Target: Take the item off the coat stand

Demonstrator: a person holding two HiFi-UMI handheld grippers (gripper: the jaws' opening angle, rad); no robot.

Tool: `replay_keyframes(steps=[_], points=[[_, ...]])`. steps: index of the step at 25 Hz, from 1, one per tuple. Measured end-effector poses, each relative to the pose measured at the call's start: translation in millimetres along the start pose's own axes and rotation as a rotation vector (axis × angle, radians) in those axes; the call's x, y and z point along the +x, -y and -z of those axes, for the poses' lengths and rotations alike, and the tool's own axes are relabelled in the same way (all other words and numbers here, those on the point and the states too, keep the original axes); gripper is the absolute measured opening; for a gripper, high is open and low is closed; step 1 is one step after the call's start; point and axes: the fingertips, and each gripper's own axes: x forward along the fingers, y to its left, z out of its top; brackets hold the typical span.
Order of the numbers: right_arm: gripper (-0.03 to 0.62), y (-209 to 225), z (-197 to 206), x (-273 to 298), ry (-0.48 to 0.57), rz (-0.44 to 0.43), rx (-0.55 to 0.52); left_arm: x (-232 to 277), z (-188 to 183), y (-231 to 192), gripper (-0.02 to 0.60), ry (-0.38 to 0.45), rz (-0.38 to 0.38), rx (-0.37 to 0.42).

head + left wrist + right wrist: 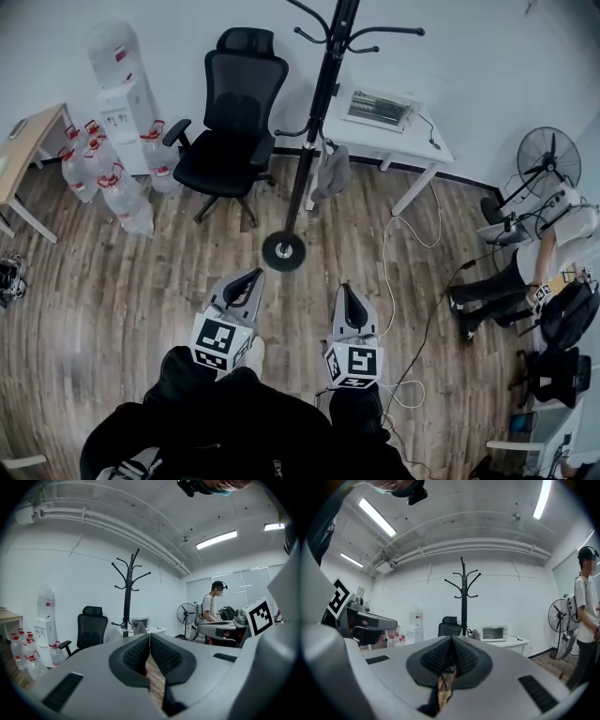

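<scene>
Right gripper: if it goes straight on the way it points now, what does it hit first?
The right gripper, shut, aims just left of the coat stand. Its pole, or the grey item hung low on it, likely comes first. The way there looks free, but depth is unclear.

A black chair (230,112) stands on the brown wood floor (112,272) by the white wall (469,56), water bottles (112,187) to its left, a white table (375,139) to its right.
</scene>
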Motion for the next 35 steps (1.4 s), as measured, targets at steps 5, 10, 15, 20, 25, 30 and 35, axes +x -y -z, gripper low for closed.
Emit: replay_keyframes(steps=[5,10,15,20,25,30,35], points=[[0.017,5,-7,67,0.007,0.023,-0.002,50,-5,-47,0.025,-0.008,0.027,0.001],[0.017,8,-13,107,0.014,0.055,-0.001,84,-12,-76,0.025,-0.004,0.062,0.009],[0.017,10,-14,129,0.009,0.068,-0.021,103,-16,-93,0.025,0.008,0.076,0.002],[0.017,15,-14,142,0.010,0.074,-0.018,114,-15,-98,0.025,0.008,0.086,0.001],[0.017,24,-9,166,0.004,0.056,-0.014,132,-12,-106,0.025,-0.005,0.071,-0.002],[0.017,39,-6,199,0.008,0.019,-0.012,160,-12,-119,0.025,-0.008,0.031,-0.002],[0.017,68,-7,240,0.007,-0.009,-0.005,204,-18,-127,0.025,-0.015,0.005,-0.001]])
